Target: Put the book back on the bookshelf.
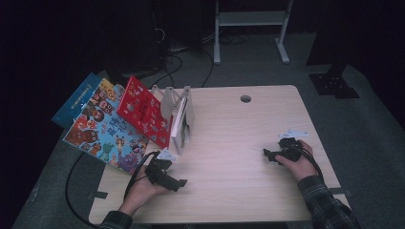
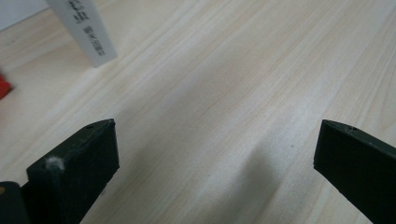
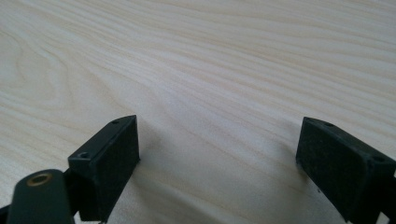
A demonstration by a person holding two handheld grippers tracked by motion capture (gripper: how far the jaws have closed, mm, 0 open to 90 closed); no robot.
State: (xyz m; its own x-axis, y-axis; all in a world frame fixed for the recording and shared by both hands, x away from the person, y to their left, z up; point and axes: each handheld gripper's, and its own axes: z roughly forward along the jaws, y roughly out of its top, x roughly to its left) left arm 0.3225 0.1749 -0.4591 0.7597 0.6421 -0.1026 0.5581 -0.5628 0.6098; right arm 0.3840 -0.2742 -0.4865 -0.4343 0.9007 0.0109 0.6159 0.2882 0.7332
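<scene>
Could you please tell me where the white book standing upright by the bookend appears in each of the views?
High view: the white upright book stands left of centre on the pale wooden table, beside the red book.
Left gripper view: its spine is at the top left, beyond the open left hand-held gripper.
Right gripper view: not in it.
Shared landmark: the table's wood grain.

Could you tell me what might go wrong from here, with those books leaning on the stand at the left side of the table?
The colourful picture book and the blue book jut past the table edge, so a nudge might tip them off.

The left claw is open just in front of the red book and the white book; a careless sweep could knock the leaning row over.

The left claw's cable loops off the table edge and might snag.
</scene>
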